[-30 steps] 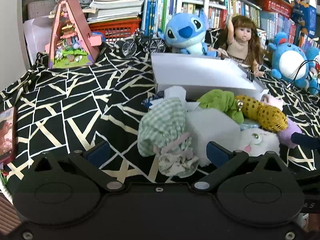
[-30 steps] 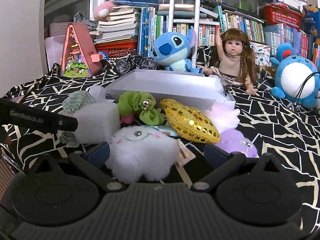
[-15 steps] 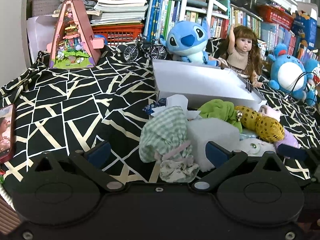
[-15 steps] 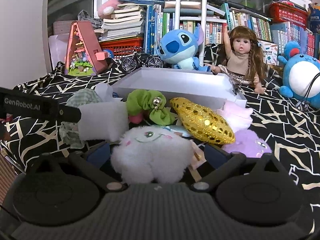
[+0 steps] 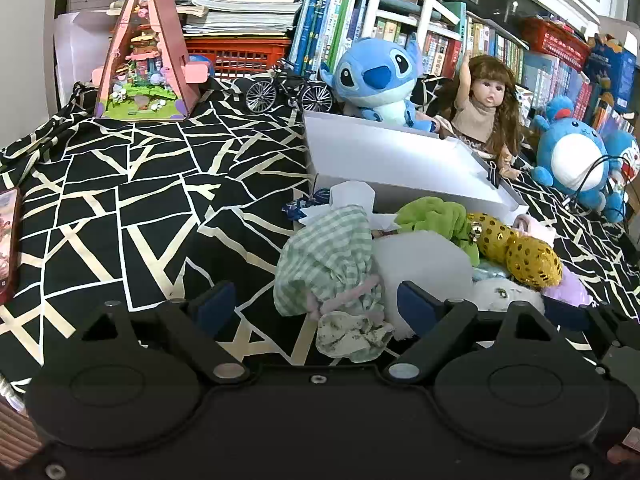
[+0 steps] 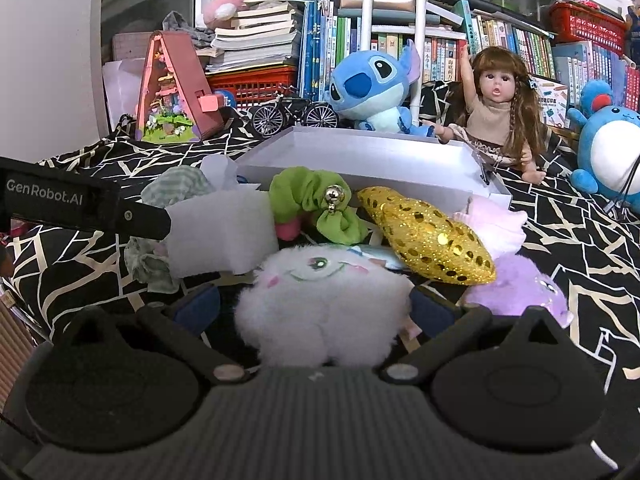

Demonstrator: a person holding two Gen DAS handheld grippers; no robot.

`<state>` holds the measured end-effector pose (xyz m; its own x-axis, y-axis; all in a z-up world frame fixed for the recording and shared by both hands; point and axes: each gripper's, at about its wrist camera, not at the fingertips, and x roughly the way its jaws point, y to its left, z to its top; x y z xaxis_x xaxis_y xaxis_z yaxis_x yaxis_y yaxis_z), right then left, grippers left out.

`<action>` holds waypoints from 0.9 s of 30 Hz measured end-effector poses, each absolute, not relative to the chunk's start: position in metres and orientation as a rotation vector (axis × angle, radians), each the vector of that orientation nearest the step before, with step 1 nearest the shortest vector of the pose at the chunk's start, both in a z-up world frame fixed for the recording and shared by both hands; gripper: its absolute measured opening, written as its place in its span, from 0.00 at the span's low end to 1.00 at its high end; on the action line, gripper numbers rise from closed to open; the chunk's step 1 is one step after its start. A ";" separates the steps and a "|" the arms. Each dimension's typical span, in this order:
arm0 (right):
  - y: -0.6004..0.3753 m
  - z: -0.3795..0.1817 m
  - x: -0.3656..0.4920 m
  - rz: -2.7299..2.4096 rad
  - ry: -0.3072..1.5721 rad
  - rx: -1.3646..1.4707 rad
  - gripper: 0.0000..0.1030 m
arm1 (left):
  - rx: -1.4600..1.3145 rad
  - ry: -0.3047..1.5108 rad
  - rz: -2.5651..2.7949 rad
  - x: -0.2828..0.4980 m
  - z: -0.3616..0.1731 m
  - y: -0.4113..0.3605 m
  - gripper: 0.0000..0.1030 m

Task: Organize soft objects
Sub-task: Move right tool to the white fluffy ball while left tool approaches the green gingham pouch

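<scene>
A pile of soft things lies in front of a white tray (image 5: 400,160): a green checked cloth pouch (image 5: 332,256), a white foam block (image 5: 424,264), a green scrunchie (image 6: 312,200), a gold sequin cushion (image 6: 432,236), a white fluffy plush (image 6: 324,304) and a purple plush (image 6: 516,288). My left gripper (image 5: 316,308) is open with the checked pouch between its fingers. My right gripper (image 6: 316,312) is open around the white fluffy plush; I cannot tell whether the pads touch it. The tray also shows in the right wrist view (image 6: 360,156), with nothing in it.
A Stitch plush (image 5: 376,80), a doll (image 5: 484,108), a blue round plush (image 5: 572,156), a toy bicycle (image 5: 288,92) and a pink triangular toy house (image 5: 148,56) stand behind the tray before bookshelves. A phone (image 5: 8,248) lies at the left edge of the black patterned cloth.
Both grippers have moved slightly forward and closer to the pile. The white plush now fills more of the right gripper's gap. Both stay open.
</scene>
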<state>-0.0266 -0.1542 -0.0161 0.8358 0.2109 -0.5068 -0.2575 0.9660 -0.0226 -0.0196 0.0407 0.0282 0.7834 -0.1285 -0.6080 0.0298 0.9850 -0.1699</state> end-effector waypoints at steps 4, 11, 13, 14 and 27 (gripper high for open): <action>-0.154 -0.017 -0.024 0.247 0.547 -0.090 1.00 | -0.152 0.679 -0.097 -0.017 0.026 0.038 0.82; -0.155 -0.019 -0.021 0.250 0.572 -0.075 1.00 | -0.160 0.694 -0.103 -0.014 0.022 0.035 0.81; -0.154 -0.019 -0.021 0.251 0.569 -0.081 1.00 | -0.158 0.698 -0.103 -0.013 0.022 0.035 0.81; -0.154 -0.019 -0.021 0.251 0.567 -0.083 1.00 | -0.160 0.700 -0.103 -0.012 0.021 0.034 0.80; -0.157 -0.015 -0.019 0.265 0.554 -0.040 1.00 | -0.159 0.665 -0.133 -0.027 0.042 0.046 0.51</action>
